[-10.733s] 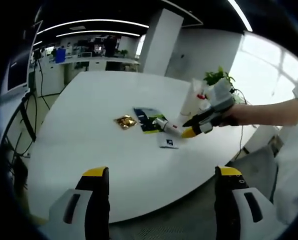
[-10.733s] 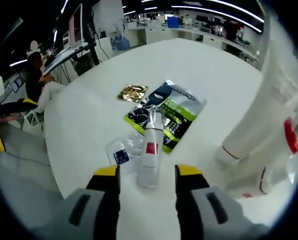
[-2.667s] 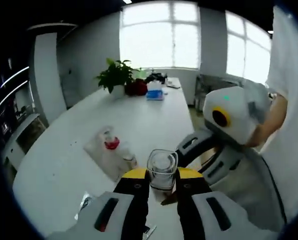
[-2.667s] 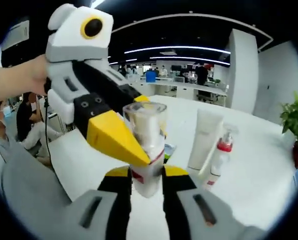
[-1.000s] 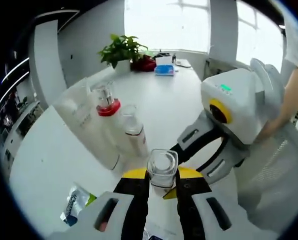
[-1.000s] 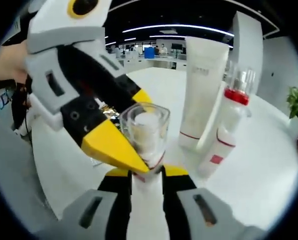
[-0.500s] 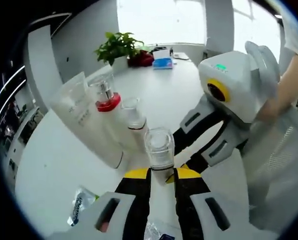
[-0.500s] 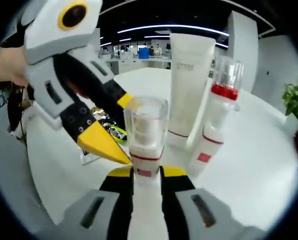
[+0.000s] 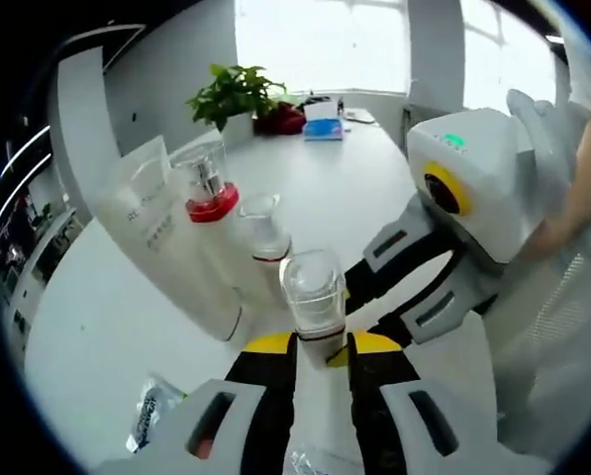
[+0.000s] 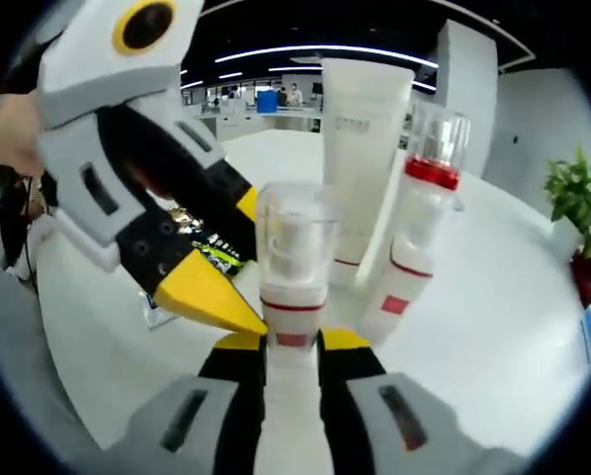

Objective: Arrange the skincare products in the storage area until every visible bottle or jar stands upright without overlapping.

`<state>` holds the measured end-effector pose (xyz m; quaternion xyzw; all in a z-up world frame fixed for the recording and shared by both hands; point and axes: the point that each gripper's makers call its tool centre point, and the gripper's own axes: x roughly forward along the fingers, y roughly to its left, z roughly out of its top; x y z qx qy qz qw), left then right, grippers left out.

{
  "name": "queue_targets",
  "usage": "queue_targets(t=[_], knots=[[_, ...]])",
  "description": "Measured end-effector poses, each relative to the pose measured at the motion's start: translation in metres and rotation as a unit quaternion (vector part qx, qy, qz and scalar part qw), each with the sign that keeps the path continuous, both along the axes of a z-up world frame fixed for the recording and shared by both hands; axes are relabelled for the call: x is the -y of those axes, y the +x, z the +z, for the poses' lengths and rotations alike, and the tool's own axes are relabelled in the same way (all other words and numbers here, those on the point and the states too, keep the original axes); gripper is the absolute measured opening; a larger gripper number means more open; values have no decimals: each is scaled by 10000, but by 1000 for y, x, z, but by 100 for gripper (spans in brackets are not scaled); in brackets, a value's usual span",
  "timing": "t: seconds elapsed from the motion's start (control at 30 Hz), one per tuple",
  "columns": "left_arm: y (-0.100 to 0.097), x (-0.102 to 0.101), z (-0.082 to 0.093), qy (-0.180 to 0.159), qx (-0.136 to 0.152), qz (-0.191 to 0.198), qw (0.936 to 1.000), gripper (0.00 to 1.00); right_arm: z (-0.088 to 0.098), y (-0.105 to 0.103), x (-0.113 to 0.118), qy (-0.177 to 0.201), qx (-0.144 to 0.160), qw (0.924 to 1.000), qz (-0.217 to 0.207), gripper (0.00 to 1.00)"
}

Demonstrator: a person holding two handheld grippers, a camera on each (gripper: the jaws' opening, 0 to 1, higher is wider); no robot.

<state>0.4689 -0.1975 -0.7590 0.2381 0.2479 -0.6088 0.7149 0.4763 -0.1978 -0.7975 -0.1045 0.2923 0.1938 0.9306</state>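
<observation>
A big white table (image 9: 374, 208) is seen in an open office with strip lights overhead. In the left gripper view bright windows sit at 12 o'clock, with a potted plant (image 9: 238, 94) and a blue tissue box (image 9: 322, 106) at the table's far end. The right gripper view looks the other way: dark ceiling, distant desks, plus a green-and-black packet (image 10: 208, 251) lying flat on the table at 9 o'clock.

A small clear-capped bottle (image 10: 293, 287) stands upright dead centre, and the right tongs (image 10: 291, 346) are clenched on its white body. In the left gripper view the same bottle's cap (image 9: 314, 292) pokes up between the left tongs (image 9: 311, 348), which sit close around it, though actual contact can't be told.

Just behind, a white tube (image 10: 362, 139) and a red-collared pump bottle (image 10: 422, 213) are stood upright side by side. A third small bottle (image 9: 264, 237) is spotted in the left gripper view, and a crumpled sachet (image 9: 152, 414) at 7 o'clock.
</observation>
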Motion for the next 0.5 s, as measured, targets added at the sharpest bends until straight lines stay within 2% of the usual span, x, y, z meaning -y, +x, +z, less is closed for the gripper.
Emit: queue_targets(t=[0.1,0.17,0.3,0.5], knots=[[2,2,-2,-10,-18,12,10000,16,-2,2,4,-67,-10,9998,-196,19],[4,4,-2,-40,-26,15,10000,15,-3,4,12,-189,12,9987,-479,20],[8,7,-3,-93,-64,61,9999,15,-7,5,17,46,-63,9956,-929,19],[12,10,-3,-204,-157,167,9995,16,-11,9,17,9,-42,9946,-1039,19]])
